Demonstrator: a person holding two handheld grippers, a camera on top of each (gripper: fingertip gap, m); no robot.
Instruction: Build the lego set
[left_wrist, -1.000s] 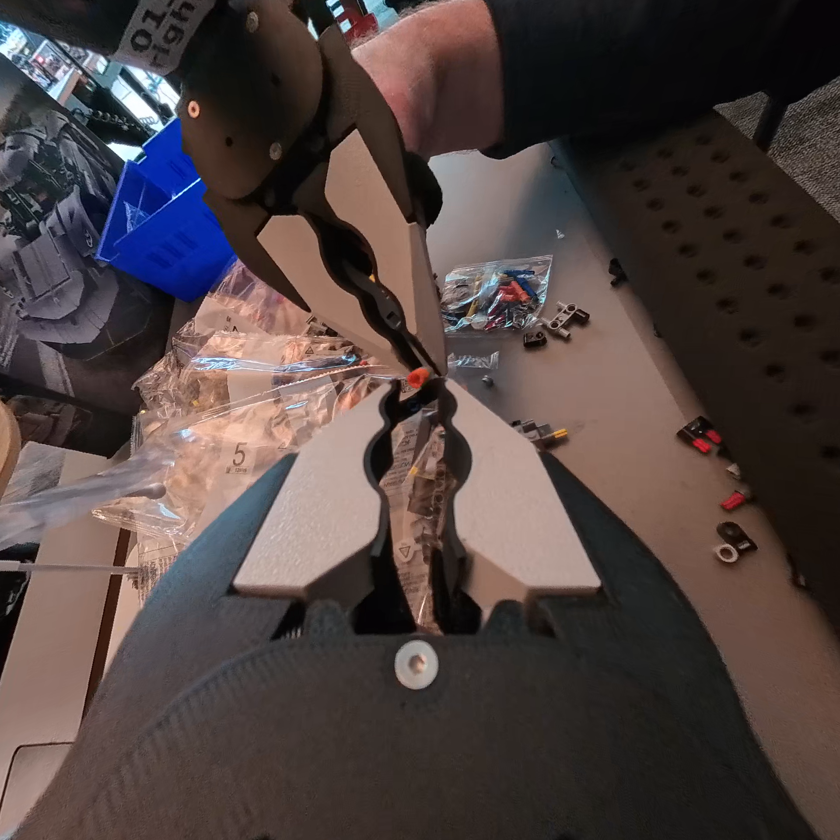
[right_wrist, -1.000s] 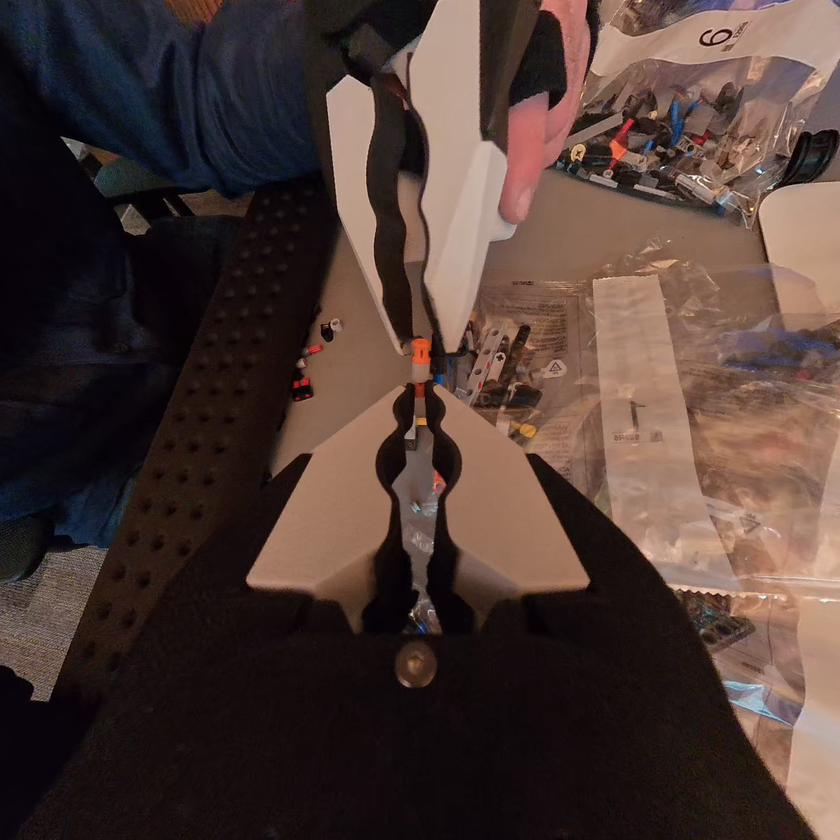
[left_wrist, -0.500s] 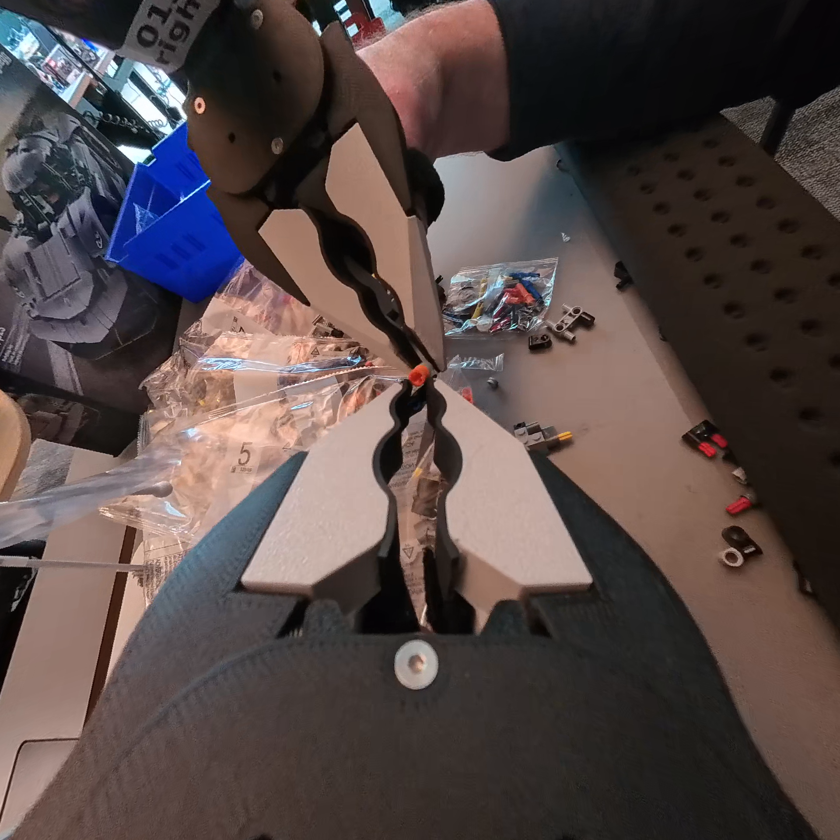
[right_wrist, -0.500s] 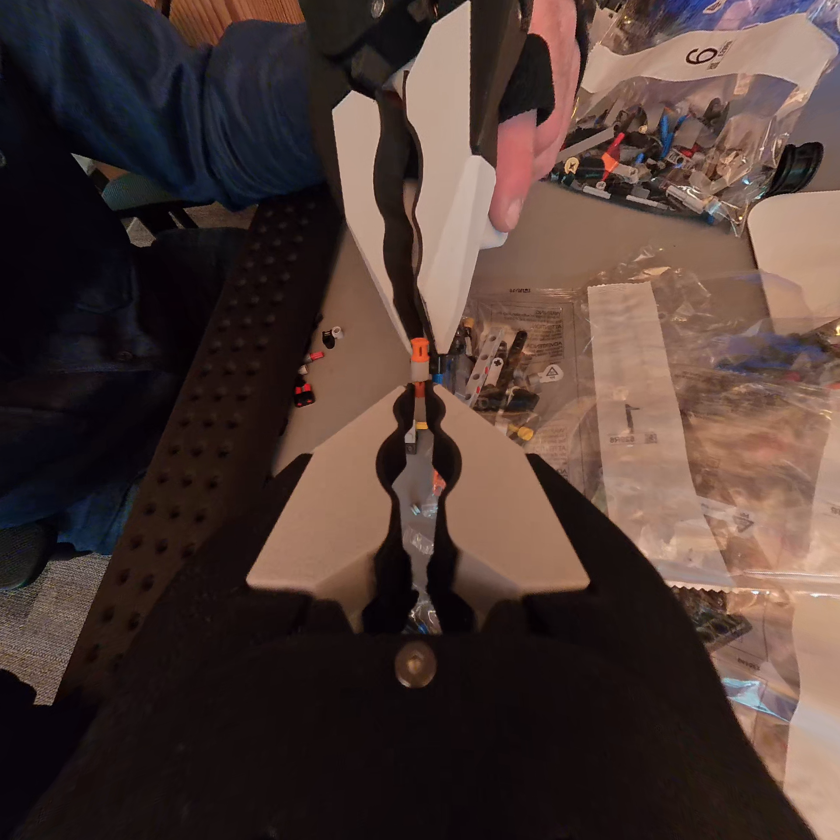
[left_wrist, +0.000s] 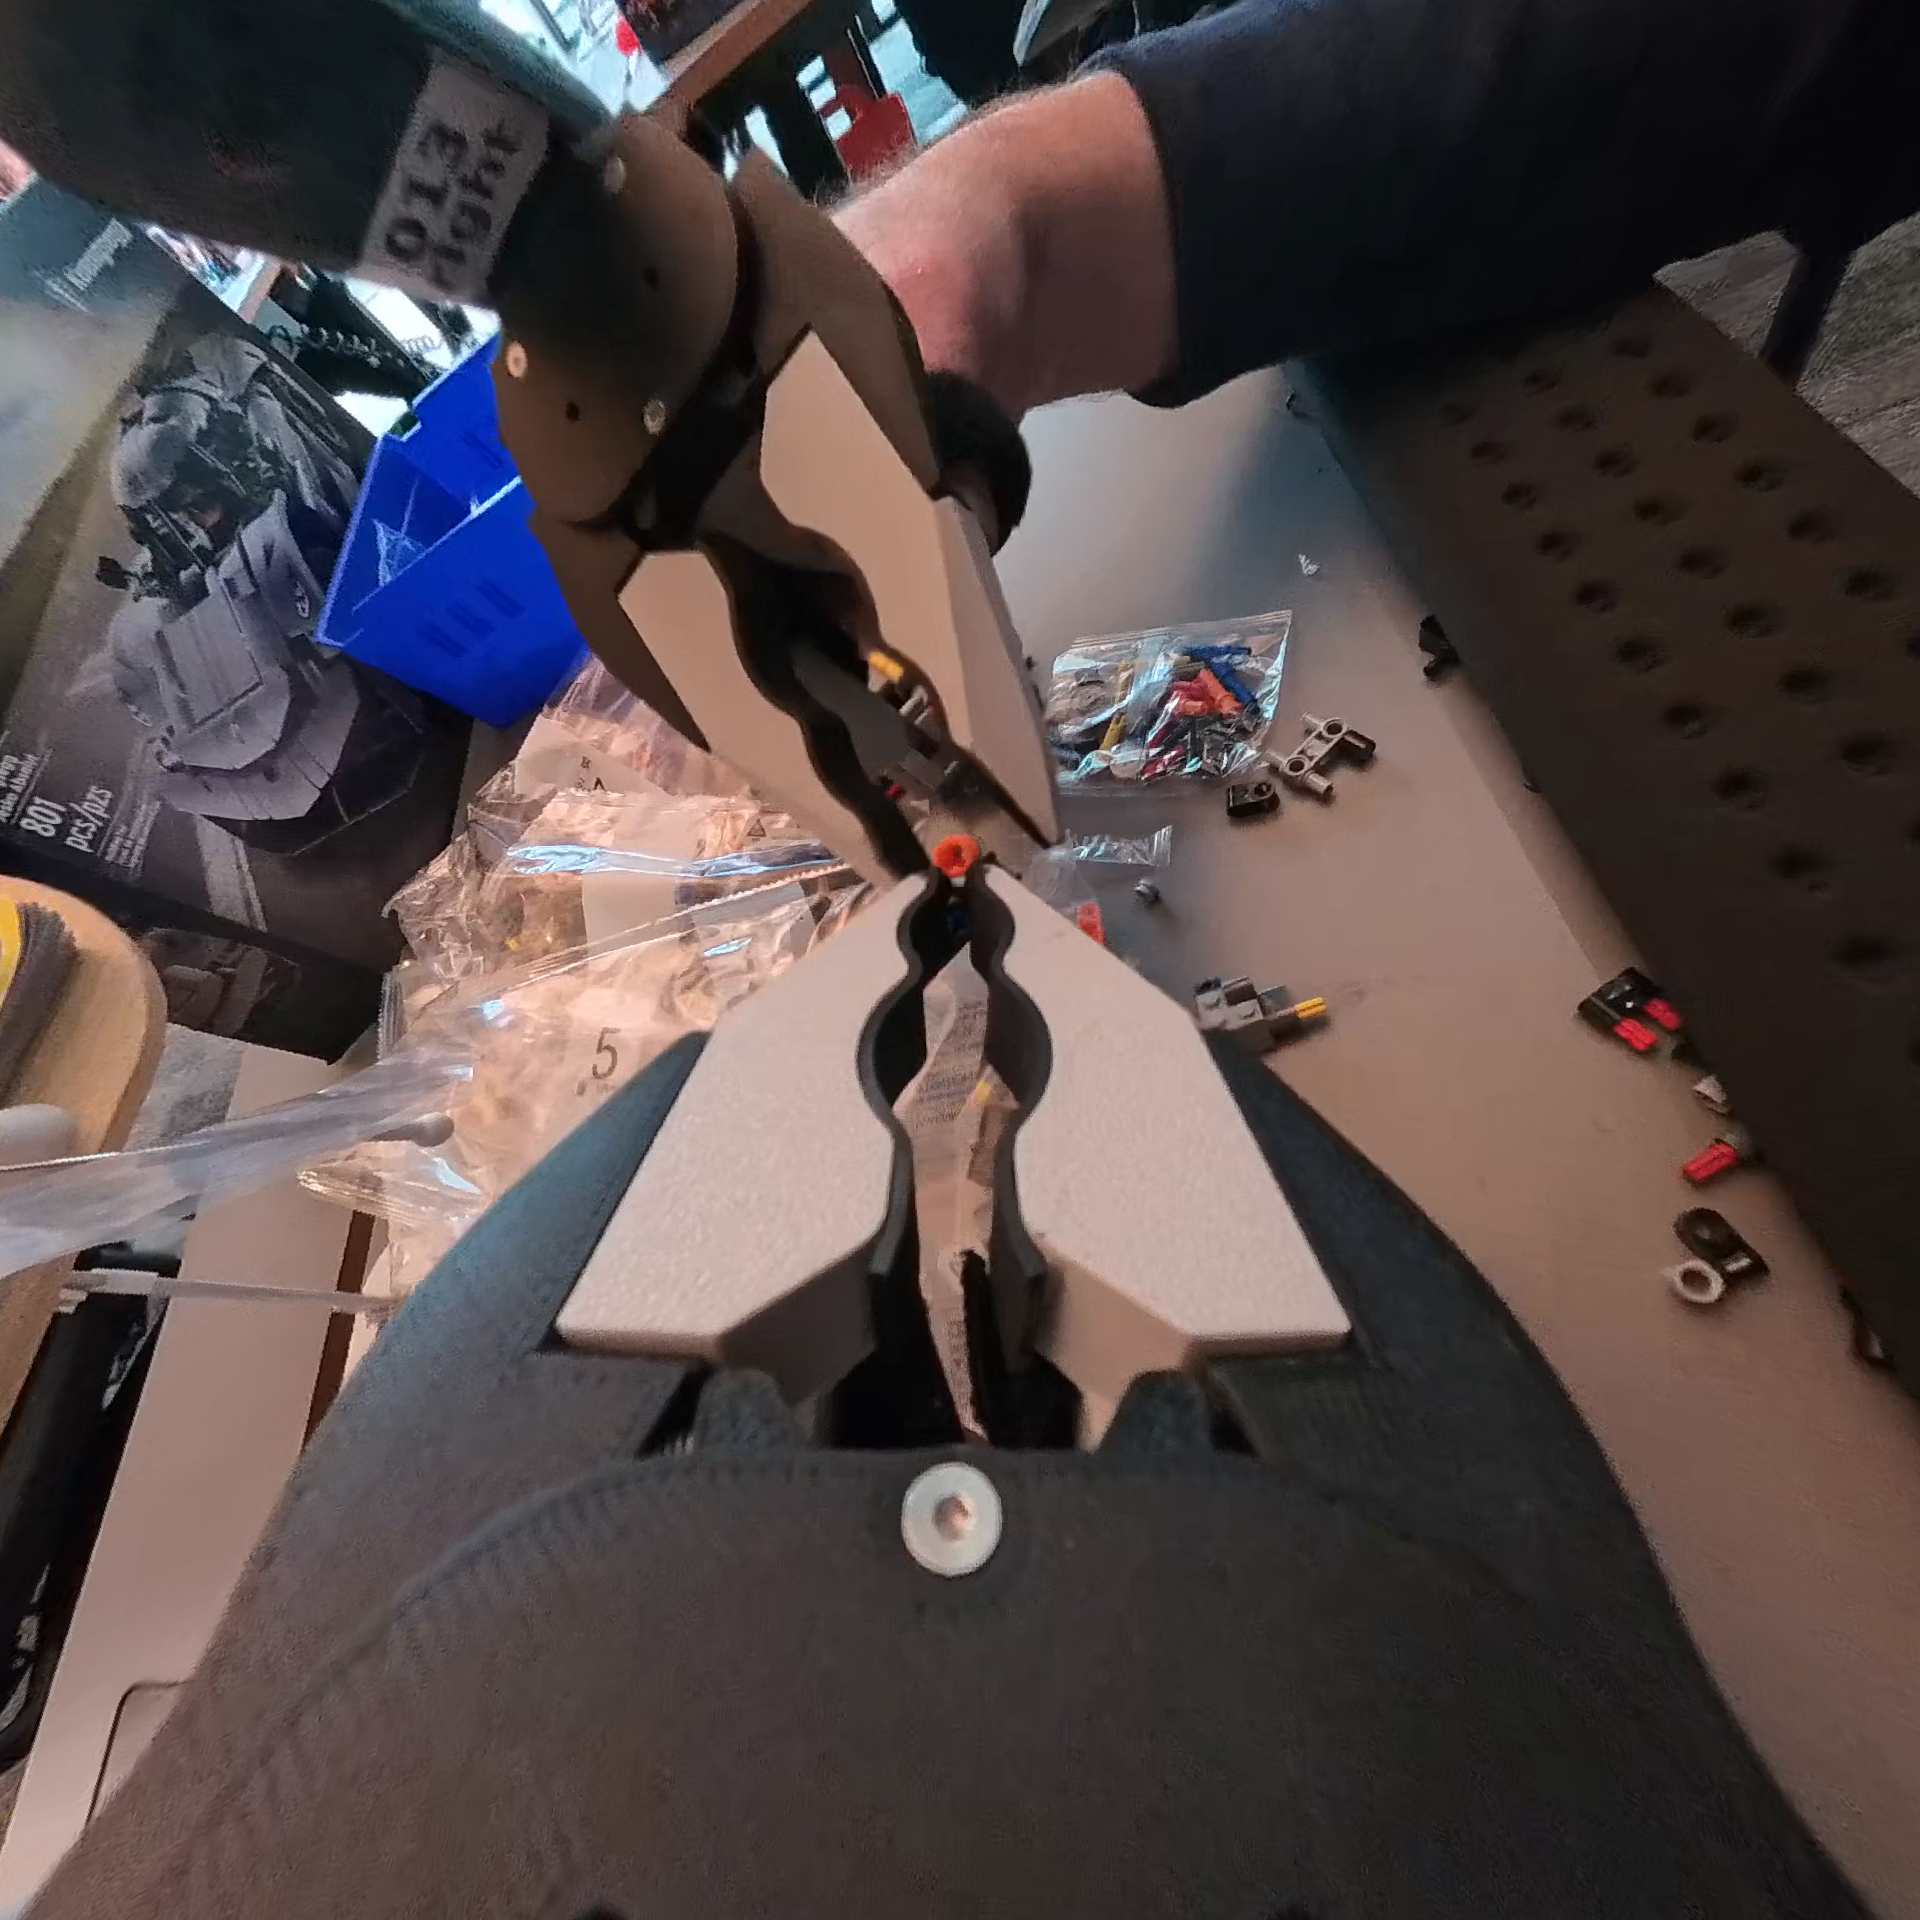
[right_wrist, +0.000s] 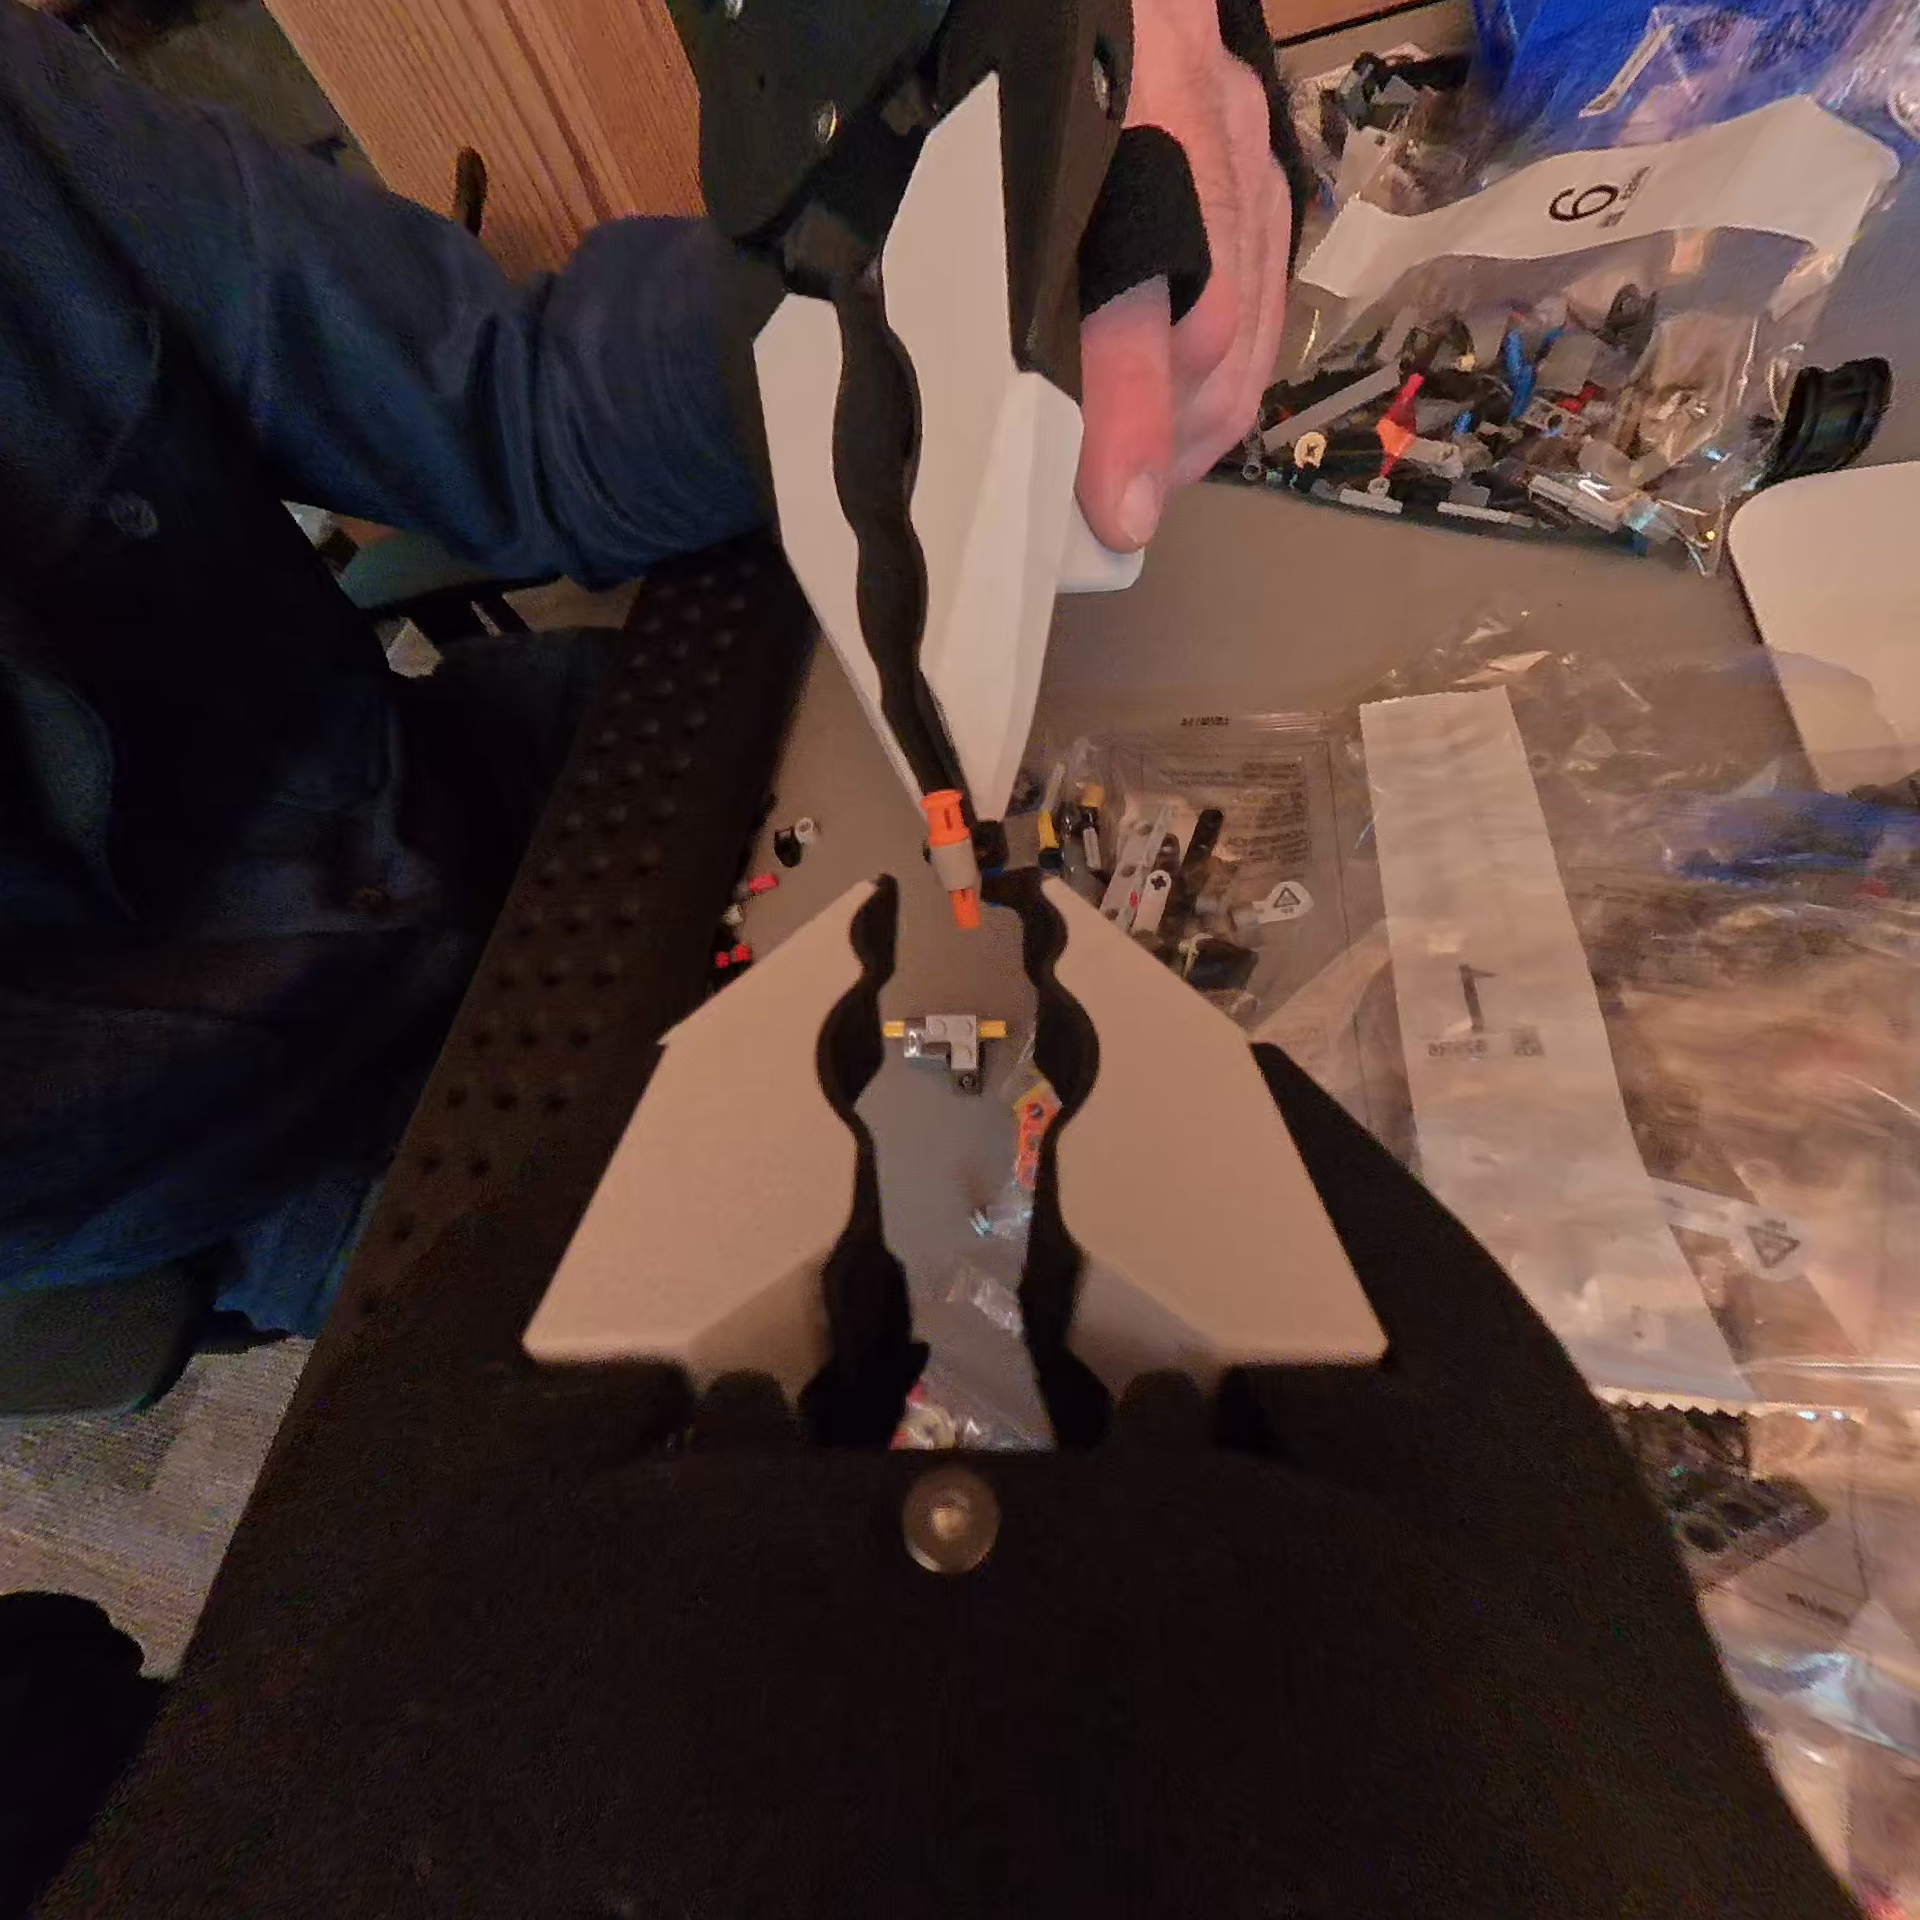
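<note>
The right gripper (right_wrist: 961, 894) has just let go: its jaws, pinched together half a second ago, now stand apart, empty. The small orange-and-grey lego pin assembly (right_wrist: 952, 854) hangs at centre frame, clamped at its top end by the left gripper (left_wrist: 956, 878), which reaches down from the top of the right wrist view. I judge the hand-over or press-fit finished.

Directly below, on the grey tabletop (right_wrist: 1226, 613), lies a grey lego connector with yellow pin ends (right_wrist: 943, 1039). Clear plastic bags of parts (right_wrist: 1507, 935) crowd the right half; a black perforated panel (right_wrist: 582, 935) bounds the left. Open room is the narrow bare strip between them.
</note>
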